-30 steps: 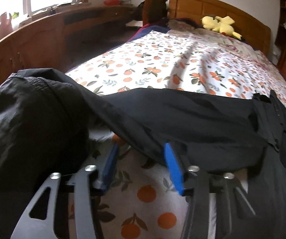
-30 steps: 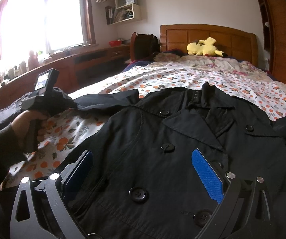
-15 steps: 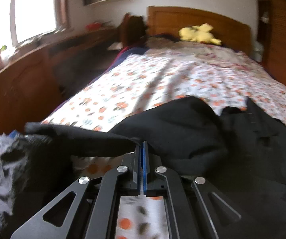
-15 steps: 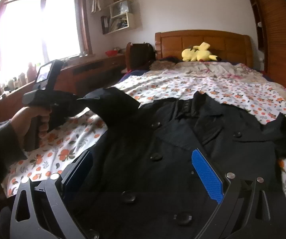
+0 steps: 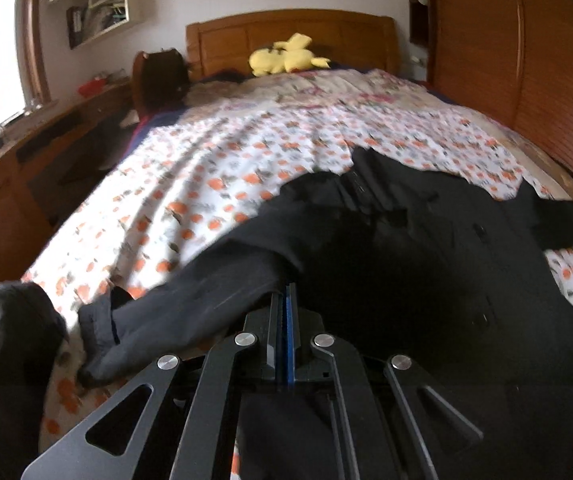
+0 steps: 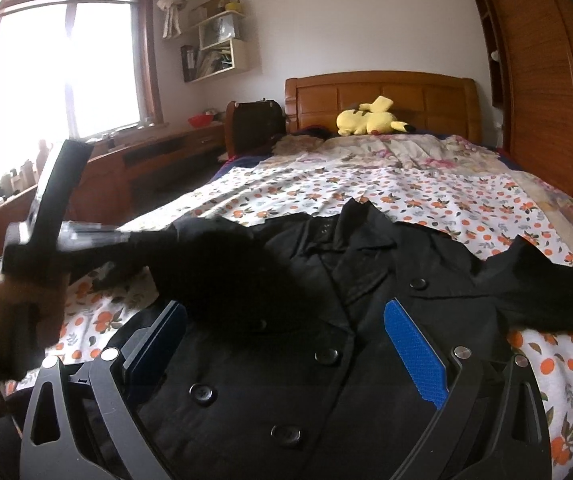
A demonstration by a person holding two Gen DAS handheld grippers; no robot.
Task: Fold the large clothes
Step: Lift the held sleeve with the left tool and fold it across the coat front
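Observation:
A black double-breasted coat (image 6: 326, 320) lies face up on the bed with its buttons showing. My left gripper (image 5: 285, 300) is shut on the coat's left sleeve (image 5: 206, 296) and holds it lifted over the coat's front; the sleeve also shows raised in the right wrist view (image 6: 214, 256). My right gripper (image 6: 286, 344) is open and empty, low over the coat's lower front. The other sleeve (image 6: 546, 292) lies stretched out to the right.
The bed sheet (image 6: 406, 188) is white with orange fruit print. A yellow plush toy (image 6: 366, 118) lies by the wooden headboard (image 6: 382, 96). A wooden desk (image 6: 158, 152) runs under the window on the left. A wooden wardrobe (image 6: 546, 100) stands on the right. Another dark garment (image 5: 2, 340) lies at the bed's left corner.
My left gripper closed on the left sleeve, lifted it and carried it right, over the coat's front. My right gripper stayed open over the lower front.

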